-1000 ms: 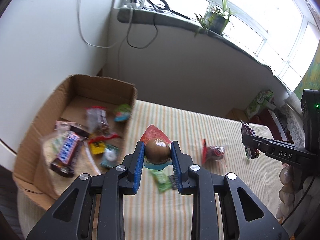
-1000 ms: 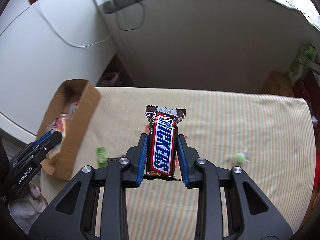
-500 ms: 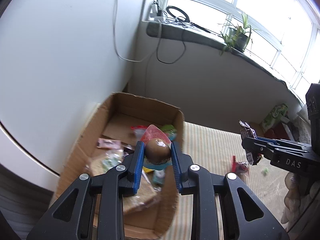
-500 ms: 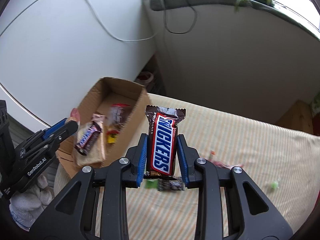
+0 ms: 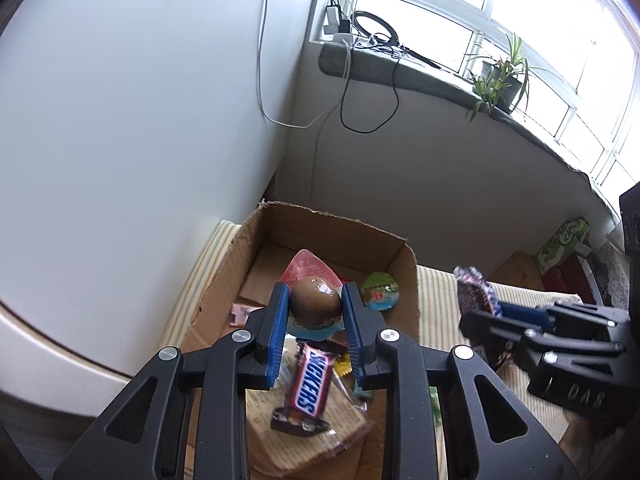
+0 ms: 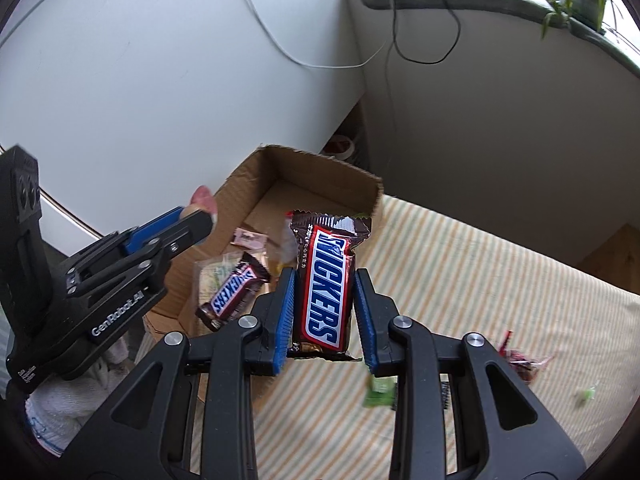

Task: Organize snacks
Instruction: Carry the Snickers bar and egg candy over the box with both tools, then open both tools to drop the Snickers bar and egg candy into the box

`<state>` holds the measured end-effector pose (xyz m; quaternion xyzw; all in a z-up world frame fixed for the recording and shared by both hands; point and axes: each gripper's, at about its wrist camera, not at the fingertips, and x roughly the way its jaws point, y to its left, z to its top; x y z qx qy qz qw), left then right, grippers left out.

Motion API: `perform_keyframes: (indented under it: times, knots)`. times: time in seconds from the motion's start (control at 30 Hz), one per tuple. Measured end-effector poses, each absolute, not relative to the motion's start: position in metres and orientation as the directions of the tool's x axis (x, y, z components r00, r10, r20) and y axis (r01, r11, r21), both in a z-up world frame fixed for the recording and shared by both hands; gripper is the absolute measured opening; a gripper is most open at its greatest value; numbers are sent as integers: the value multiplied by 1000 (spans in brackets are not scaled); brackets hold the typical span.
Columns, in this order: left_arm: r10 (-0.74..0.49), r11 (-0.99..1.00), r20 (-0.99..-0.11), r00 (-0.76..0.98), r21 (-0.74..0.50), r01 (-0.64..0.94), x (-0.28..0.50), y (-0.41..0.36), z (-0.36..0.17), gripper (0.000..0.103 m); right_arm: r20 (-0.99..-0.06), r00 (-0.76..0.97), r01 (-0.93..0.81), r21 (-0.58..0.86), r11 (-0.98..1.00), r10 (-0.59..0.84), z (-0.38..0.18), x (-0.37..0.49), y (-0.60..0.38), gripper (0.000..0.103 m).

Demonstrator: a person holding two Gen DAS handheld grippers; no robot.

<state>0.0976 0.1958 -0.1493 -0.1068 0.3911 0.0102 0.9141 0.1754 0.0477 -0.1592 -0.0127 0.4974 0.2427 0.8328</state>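
Sitting on the striped cloth (image 6: 500, 280) that covers the table is a big brown cardboard box (image 5: 332, 228), and it is open at the top and pushed close to the white wall (image 5: 140, 100). A window sill (image 5: 420, 72) with a potted plant (image 5: 500, 80) and some dangling cables runs along the far side of the room. The left gripper (image 5: 315, 312) hangs over the box, and its blue fingers (image 5: 278, 320) are squeezed tight on a brown egg-shaped treat (image 5: 316, 307) in a clear pack with a pink top. The right gripper (image 6: 325, 312) is just beside the near corner of the box, above the cloth, and its blue fingers (image 6: 366, 320) are pinched tight on a Snickers bar (image 6: 325, 280) that stands up on its end. Inside the box lies another Snickers bar (image 5: 307, 390) on top of a flat pale packet (image 5: 320, 436). A round green jelly cup (image 5: 380, 290) rests against the right wall of the box, and a small pink wrapper (image 6: 249, 237) lies near the middle of the box floor. Out on the cloth, well apart from the box, there is a red candy pack (image 6: 520, 362), a green packet (image 6: 380, 391) near the right gripper, and a tiny green candy (image 6: 587, 393) far off to the side.
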Motion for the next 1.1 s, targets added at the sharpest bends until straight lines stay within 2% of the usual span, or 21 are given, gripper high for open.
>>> perform_keyframes:
  times: [0.87,0.93,0.97,1.0,1.03,1.07,1.1]
  knots:
    - [-73,971,-740,669,-205,-121,121,210,-152,25,-860,270,-483,268,834,433,-187,170,95,30]
    - [-73,971,-740,668,-206,-122,121,210,-150,26,-862,259,-494,269,827,436,-188,169,97,32]
    - [-70,971,-742,667,-204,-125,122,210,-150,26,-863,257,-499,267,824,436,-188,168,98,38]
    - [-69,971,-741,668,-204,-126,121,211,-149,27,-863,262,-504,260,824,433,-188,166,98,50]
    - [-68,970,-741,668,-205,-128,121,211,-149,32,-862,273,-508,247,825,426,-187,164,98,55]
    - [-66,970,-739,670,-206,-131,120,212,-148,42,-859,287,-514,235,825,424,-184,162,98,58]
    - [-62,969,-735,675,-206,-135,119,212,-146,47,-856,294,-519,230,823,425,-183,160,98,58]
